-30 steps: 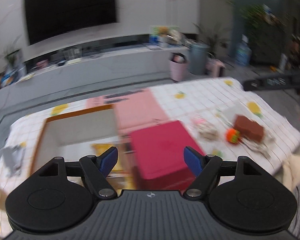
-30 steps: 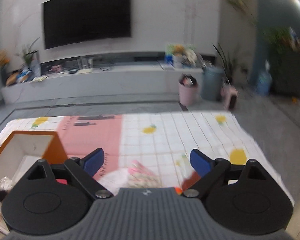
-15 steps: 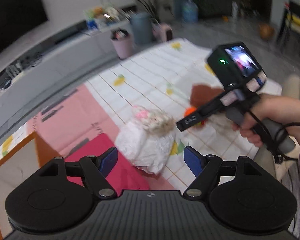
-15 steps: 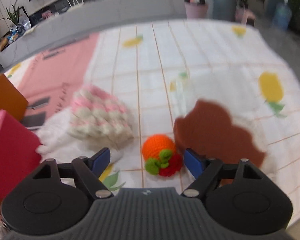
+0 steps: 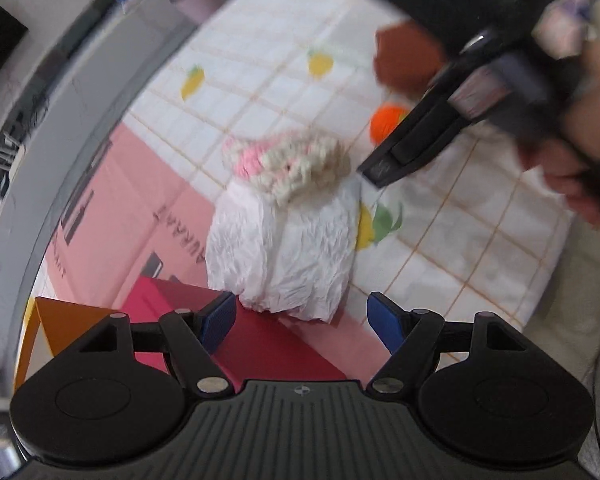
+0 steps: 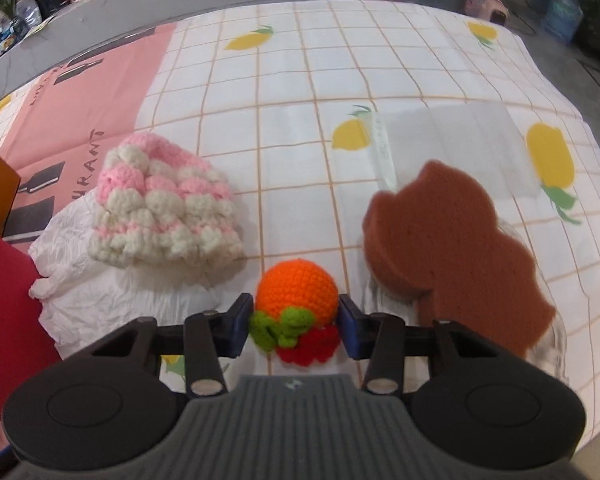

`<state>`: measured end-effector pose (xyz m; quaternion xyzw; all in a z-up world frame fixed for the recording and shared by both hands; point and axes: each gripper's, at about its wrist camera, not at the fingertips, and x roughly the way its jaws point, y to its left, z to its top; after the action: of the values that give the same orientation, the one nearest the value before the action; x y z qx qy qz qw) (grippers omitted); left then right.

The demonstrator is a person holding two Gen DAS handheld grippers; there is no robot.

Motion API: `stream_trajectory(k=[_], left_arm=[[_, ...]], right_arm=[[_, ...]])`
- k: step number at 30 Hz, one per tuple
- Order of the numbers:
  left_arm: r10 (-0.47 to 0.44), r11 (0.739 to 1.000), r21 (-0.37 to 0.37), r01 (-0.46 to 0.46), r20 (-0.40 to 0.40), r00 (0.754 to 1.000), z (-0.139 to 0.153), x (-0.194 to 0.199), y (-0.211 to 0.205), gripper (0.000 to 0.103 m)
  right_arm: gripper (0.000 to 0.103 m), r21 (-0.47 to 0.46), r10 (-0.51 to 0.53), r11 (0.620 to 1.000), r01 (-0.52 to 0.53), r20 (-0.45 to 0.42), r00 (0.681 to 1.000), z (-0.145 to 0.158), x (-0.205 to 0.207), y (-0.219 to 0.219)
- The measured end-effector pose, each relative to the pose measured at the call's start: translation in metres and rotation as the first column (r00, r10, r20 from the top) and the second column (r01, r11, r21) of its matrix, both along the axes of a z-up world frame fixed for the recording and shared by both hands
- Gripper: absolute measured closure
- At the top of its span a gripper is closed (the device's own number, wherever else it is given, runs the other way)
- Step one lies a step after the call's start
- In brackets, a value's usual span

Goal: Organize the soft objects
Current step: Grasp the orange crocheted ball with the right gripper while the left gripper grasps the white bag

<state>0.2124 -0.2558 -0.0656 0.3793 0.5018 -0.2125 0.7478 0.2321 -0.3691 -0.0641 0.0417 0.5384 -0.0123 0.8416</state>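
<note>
Right gripper (image 6: 296, 322): jaws closing on the crochet orange (image 6: 298, 290), with both blue pads at its sides, the left against the green leaf, the right at the orange's flank. The grip is on, though still tightening. The orange rests on the cloth (image 6: 300, 92), a white grid print with yellow lemons, between the knit hat (image 6: 164, 208) and the brown sponge (image 6: 456, 248).

Hat: pink and cream, lying on a crumpled white sheet (image 6: 112, 288), just left of the orange. Sponge: scalloped edge, just right of the orange, lying partly on a clear wrapper (image 6: 452, 140).

Left gripper (image 5: 301, 322): jaws wide, nothing between them, hanging above the near edge of the white sheet (image 5: 284, 256) and over a red box (image 5: 260, 344). An orange box (image 5: 60, 326) stands at the left of the red one.

In the left view the hat (image 5: 288, 164) sits on the sheet's far end. The orange (image 5: 388, 122) shows beyond it, partly covered by the right gripper's body (image 5: 420, 136), held in a blurred hand (image 5: 572, 144). The sponge (image 5: 404, 60) lies farther off.
</note>
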Motion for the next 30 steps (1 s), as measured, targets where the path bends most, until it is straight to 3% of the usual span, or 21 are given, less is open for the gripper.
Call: stream_trajectory(k=[5, 10, 13, 16, 19, 22, 26, 28, 30], left_arm=[[-0.030, 0.995, 0.095, 0.029, 0.009, 1.000, -0.017, 0.009, -0.023, 0.016], [-0.022, 0.993, 0.111, 0.026, -0.041, 0.999, -0.028, 0.022, -0.032, 0.017], [-0.040, 0.991, 0.123, 0.049, -0.073, 0.997, -0.038, 0.027, -0.033, 0.017], [-0.014, 0.988, 0.153, 0.028, -0.090, 0.996, -0.048, 0.036, -0.034, 0.017], [0.037, 0.990, 0.140, -0.015, -0.161, 0.986, -0.054, 0.050, -0.034, 0.017], [0.074, 0.989, 0.141, -0.051, -0.169, 0.983, -0.057, 0.062, -0.036, 0.014], [0.118, 0.989, 0.117, -0.096, -0.202, 0.972, -0.056, 0.082, -0.036, 0.008], [0.161, 0.984, 0.113, -0.138, -0.222, 0.962, -0.058, 0.092, -0.033, 0.000], [0.170, 0.981, 0.126, -0.145, -0.224, 0.960, -0.062, 0.098, -0.030, 0.000]], right_arm=[[0.058, 0.041, -0.014, 0.999, 0.012, 0.049, 0.999, 0.014, -0.006, -0.006], [0.058, 0.051, -0.071, 0.996, 0.068, 0.063, 0.995, 0.019, -0.009, -0.026], [0.058, 0.108, -0.130, 0.987, 0.121, 0.079, 0.988, 0.024, -0.011, -0.043], [0.058, 0.175, -0.199, 0.969, 0.175, 0.128, 0.972, 0.037, -0.018, -0.062], [0.059, 0.214, -0.257, 0.952, 0.217, 0.180, 0.949, 0.051, -0.026, -0.076], [0.059, 0.263, -0.296, 0.935, 0.239, 0.203, 0.933, 0.058, -0.032, -0.088], [0.064, 0.306, -0.300, 0.924, 0.230, 0.207, 0.931, 0.061, -0.034, -0.094], [0.063, 0.291, -0.272, 0.933, 0.212, 0.186, 0.944, 0.058, -0.032, -0.091], [0.057, 0.266, -0.205, 0.950, 0.161, 0.148, 0.967, 0.052, -0.030, -0.084]])
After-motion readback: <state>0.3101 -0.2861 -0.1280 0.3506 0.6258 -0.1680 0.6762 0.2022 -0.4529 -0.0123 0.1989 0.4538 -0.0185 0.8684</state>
